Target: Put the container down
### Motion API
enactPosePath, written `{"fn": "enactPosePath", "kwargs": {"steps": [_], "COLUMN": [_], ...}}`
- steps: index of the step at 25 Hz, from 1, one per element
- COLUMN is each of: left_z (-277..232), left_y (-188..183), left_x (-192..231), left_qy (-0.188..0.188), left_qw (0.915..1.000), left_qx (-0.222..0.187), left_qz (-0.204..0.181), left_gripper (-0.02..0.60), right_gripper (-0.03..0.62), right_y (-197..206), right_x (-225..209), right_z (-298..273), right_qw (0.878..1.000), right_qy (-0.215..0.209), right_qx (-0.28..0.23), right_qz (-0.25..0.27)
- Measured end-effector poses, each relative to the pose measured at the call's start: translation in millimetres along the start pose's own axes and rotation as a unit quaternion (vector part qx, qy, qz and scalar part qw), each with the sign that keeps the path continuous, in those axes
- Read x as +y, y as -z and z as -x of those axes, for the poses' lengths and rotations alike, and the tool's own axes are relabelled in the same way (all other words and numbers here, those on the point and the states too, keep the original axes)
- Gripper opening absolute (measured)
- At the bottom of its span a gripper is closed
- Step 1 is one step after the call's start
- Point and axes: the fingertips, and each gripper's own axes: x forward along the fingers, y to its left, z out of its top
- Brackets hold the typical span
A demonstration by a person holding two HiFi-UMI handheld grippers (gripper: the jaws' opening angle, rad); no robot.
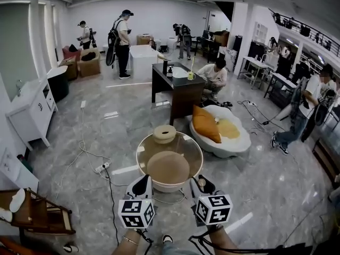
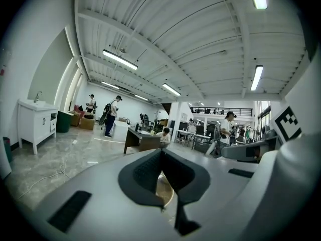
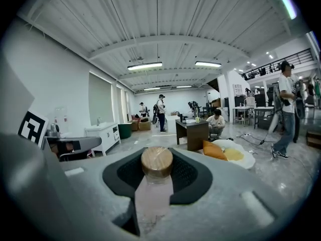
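Note:
My right gripper [image 3: 157,177] is shut on a clear container with a round wooden lid [image 3: 157,161], held upright between the black pads. In the head view the right gripper [image 1: 202,185] hangs just short of the near rim of a round glass-topped table [image 1: 194,142], with the container's lid [image 1: 202,183] showing between its jaws. My left gripper [image 1: 141,187] is beside it at the same rim. In the left gripper view its pads [image 2: 145,172] meet at the tips with nothing held.
A tan round object [image 1: 164,134] sits on the table's far side. Behind stand a white shell-shaped seat with an orange cushion [image 1: 220,129] and a dark desk [image 1: 178,86]. Cables [image 1: 87,153] trail across the floor at left. Several people stand around the room.

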Motion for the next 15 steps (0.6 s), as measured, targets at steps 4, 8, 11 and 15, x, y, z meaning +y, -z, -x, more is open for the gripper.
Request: {"fn": "enactPosePath", "kwargs": {"steps": [4, 8, 11, 15], "left_z": [-32.3, -64.9, -85.1, -106.8], "left_y": [-9.9, -12.2, -13.4, -17.4], "left_x": [0.6, 2.3, 6.0, 9.1], "left_qy": [-0.011, -0.020, -0.029, -0.038], "left_qw": [0.9999, 0.9998, 0.9996, 0.9992], "left_qx": [-0.001, 0.001, 0.002, 0.002], "left_qz": [0.000, -0.004, -0.006, -0.010], "left_gripper": [-0.003, -0.004, -0.005, -0.004], "right_gripper": [0.124, 0.124, 0.124, 0.124], "right_y": [-15.1, -23.5, -26.1, -28.6], "right_x": [-22.4, -45.7, -58.7, -74.9], "right_z": [-26.6, -55.2, -75.7, -97.7], "right_qw": [1.000, 1.000, 1.000, 1.000], "right_qy": [-0.009, -0.014, -0.020, -0.022], "right_qx": [0.001, 0.001, 0.004, 0.010], "right_qz": [0.002, 0.000, -0.002, -0.008]}}
